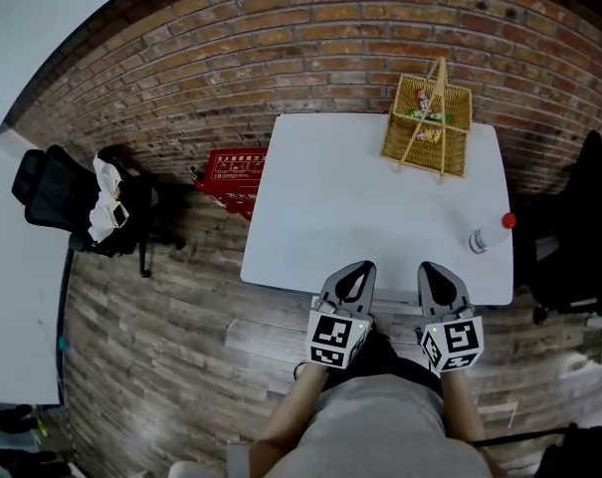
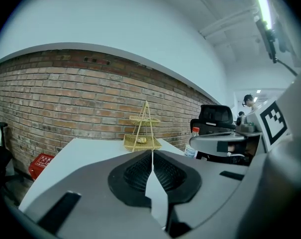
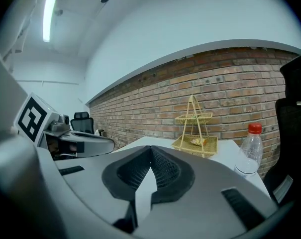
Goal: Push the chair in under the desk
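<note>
The white desk (image 1: 330, 197) stands against the brick wall. Both grippers hover side by side over its near edge and point towards the wall. My left gripper (image 1: 358, 267) is shut, its ribbed pads meeting with nothing between them (image 2: 151, 153). My right gripper (image 1: 432, 267) is shut and empty as well (image 3: 151, 148). Just below the marker cubes a dark shape (image 1: 380, 352) shows in front of the person's body; it may be a chair's back, but most of it is hidden. I cannot tell whether either gripper touches it.
A two-tier wire basket (image 1: 428, 122) stands at the desk's far right, a clear bottle with a red cap (image 1: 490, 235) at its right edge. A red crate (image 1: 231, 177) sits on the floor left of the desk. Black office chairs stand at far left (image 1: 57, 195) and far right (image 1: 579, 227).
</note>
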